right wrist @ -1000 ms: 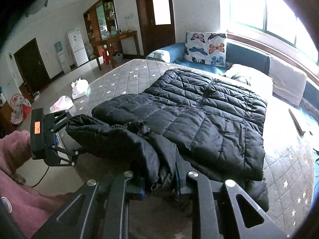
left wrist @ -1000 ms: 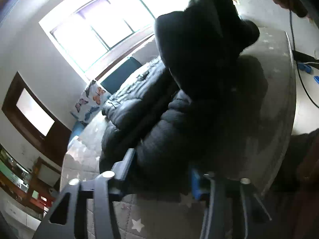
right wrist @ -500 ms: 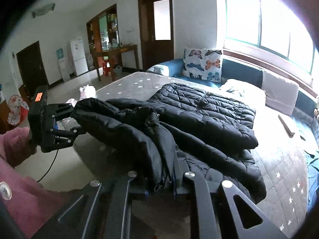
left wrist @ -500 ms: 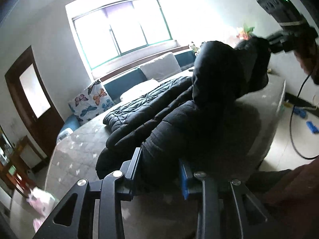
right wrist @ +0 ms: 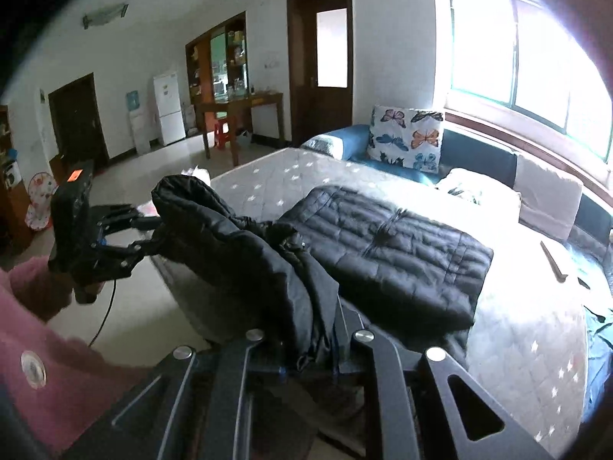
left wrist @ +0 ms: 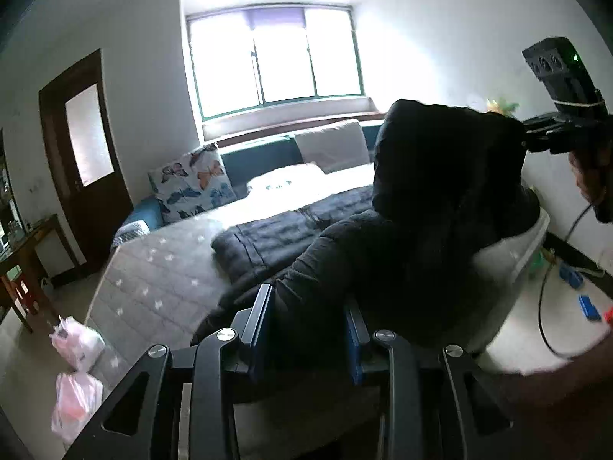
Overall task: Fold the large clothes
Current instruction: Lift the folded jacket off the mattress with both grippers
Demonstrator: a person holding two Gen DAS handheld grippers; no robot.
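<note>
Since the earlier frame, one black puffer jacket (right wrist: 387, 253) has been lifted higher at its near edge off the mattress (right wrist: 536, 345). Two grippers are counted: left gripper (left wrist: 308, 329) and right gripper (right wrist: 306, 349), each with jaws clamped on that raised edge.

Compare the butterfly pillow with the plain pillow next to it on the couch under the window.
The butterfly pillow is white, printed with coloured butterflies; the plain pillow is a single pale grey-beige with no pattern. The butterfly pillow stands nearer the door end of the blue couch; the plain pillow sits further along under the window. The butterfly pillow looks squarer, the plain one wider and lower. Both lean upright against the couch back.
</note>
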